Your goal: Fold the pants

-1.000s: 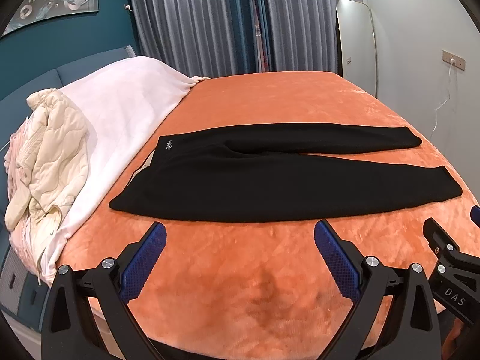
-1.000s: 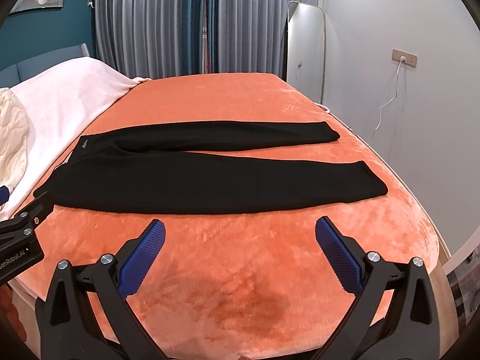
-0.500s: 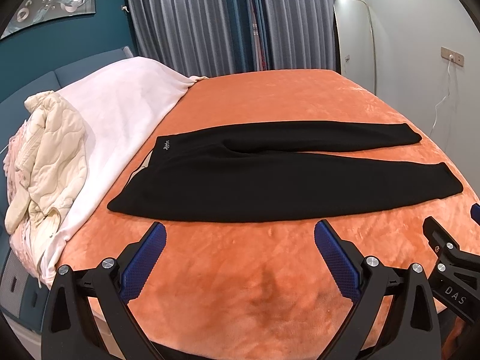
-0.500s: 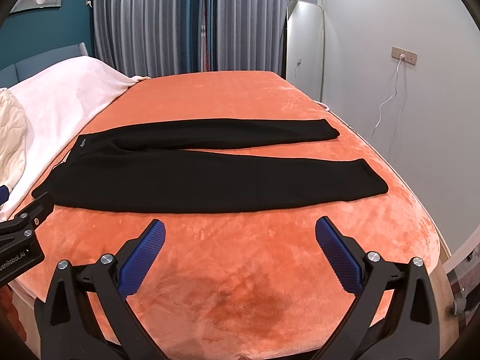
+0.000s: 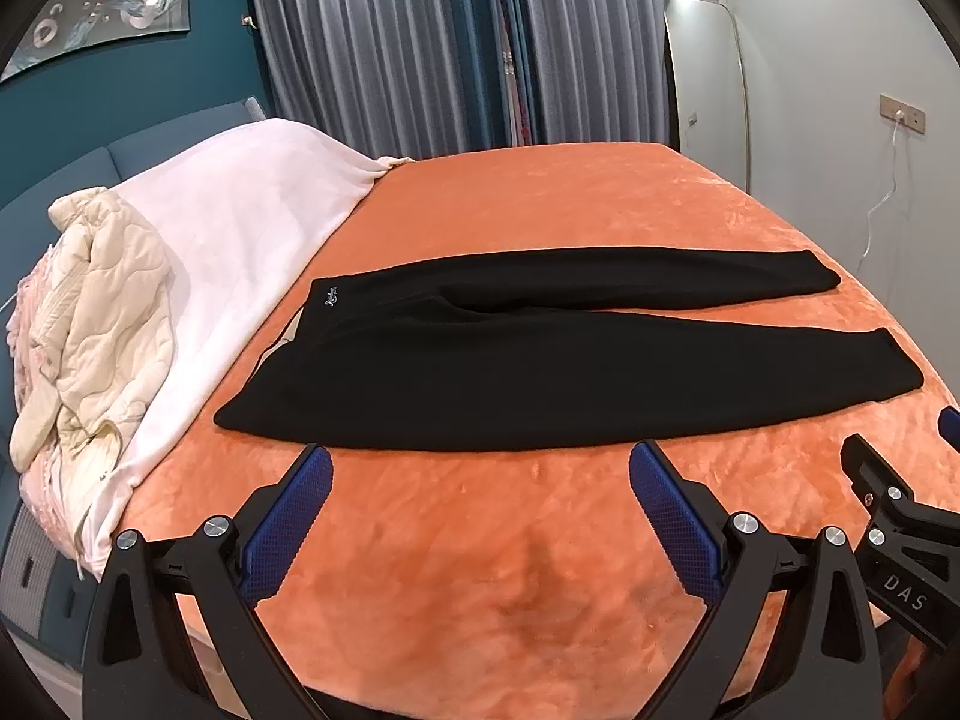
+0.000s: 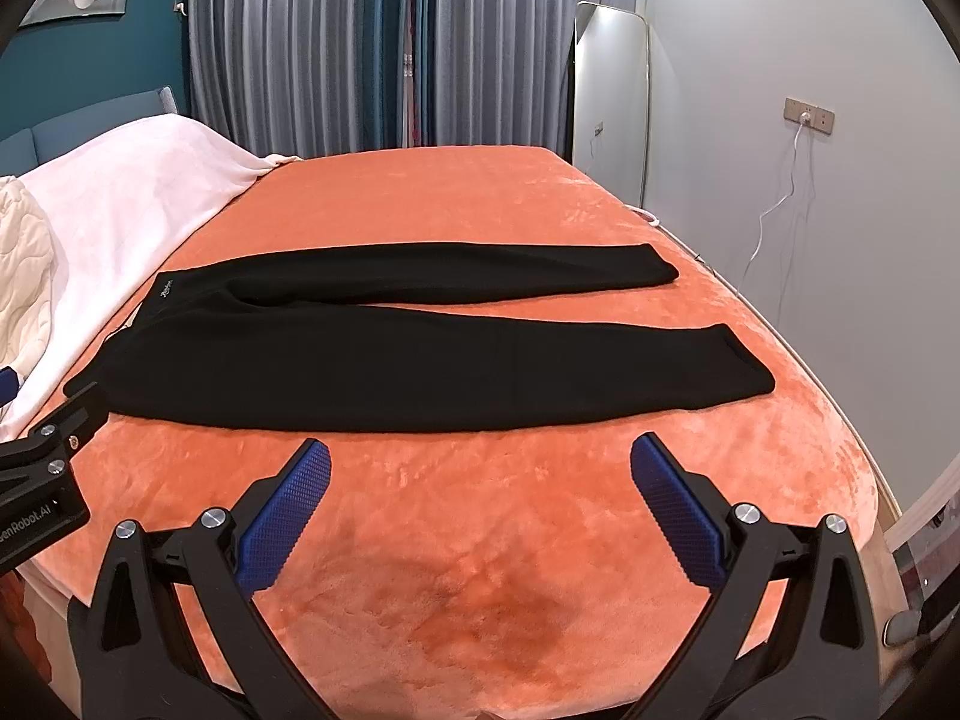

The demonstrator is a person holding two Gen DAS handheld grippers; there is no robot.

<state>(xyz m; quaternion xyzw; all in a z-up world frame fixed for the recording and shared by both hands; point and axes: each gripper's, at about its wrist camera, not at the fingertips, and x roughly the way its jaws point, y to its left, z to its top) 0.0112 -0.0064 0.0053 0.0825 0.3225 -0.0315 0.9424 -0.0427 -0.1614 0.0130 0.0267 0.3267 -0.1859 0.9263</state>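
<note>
Black pants (image 5: 480, 372) lie flat across the orange bed, waistband at the left, both legs stretched to the right and slightly apart. In the right wrist view the same pants (image 6: 420, 360) span the middle. My left gripper (image 5: 480, 468) stands open just short of the pants' near edge, close to the waist end, with nothing between its blue pads. My right gripper (image 6: 480, 465) is open too, hovering before the near leg's edge and holding nothing. Each gripper's black frame shows at the edge of the other's view.
An orange plush blanket (image 5: 540, 570) covers the bed. A white blanket (image 5: 240, 228) and a cream quilted garment (image 5: 102, 312) are heaped at the left. Curtains (image 6: 336, 48), a standing mirror (image 6: 609, 102) and a wall socket with a cable (image 6: 807, 114) lie beyond and to the right.
Both views have shifted very slightly; the pants sit a touch higher in frame. Both grippers stay open, and the pants have not moved.
</note>
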